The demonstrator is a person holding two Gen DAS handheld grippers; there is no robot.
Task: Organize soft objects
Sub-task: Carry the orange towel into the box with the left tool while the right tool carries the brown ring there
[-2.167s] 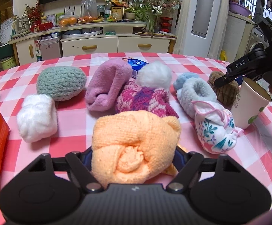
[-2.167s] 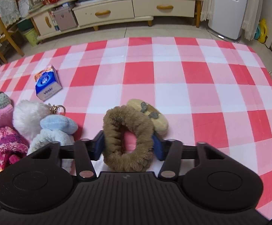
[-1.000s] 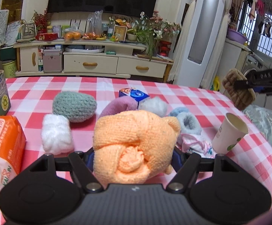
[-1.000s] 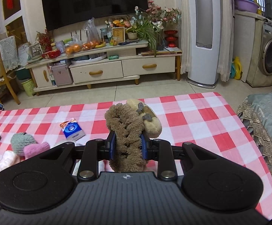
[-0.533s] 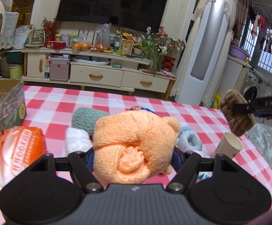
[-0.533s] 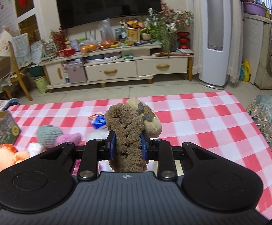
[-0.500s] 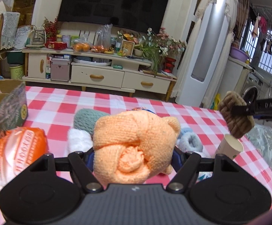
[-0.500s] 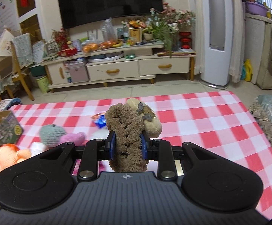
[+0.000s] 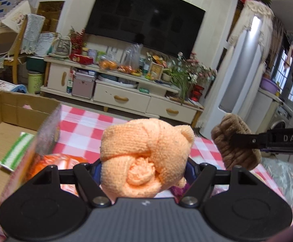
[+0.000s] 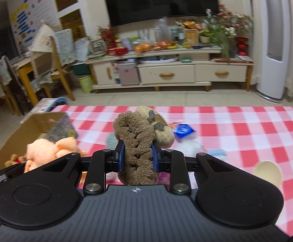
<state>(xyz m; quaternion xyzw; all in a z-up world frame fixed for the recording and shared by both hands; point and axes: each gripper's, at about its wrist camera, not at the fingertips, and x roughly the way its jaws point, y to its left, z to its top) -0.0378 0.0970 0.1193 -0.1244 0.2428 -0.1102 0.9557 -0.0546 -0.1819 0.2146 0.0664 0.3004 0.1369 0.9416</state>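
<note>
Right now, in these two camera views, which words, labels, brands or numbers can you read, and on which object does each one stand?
"DAS": white letters on the black arm of the right gripper, which holds the brown fluffy scrunchie.
Small blue packet on the red-and-white checked tablecloth: print too blurred to read.
Orange plastic package: no print readable.
Brown cardboard box, side print: too blurred.
Wall posters: too small to read.

Knitted orange wool bundle (image 9: 146,155); shaggy brown plush scrunchie (image 10: 136,147); matt cardboard box (image 9: 9,119) beside it; checked cloth tablecloth (image 10: 237,129).
</note>
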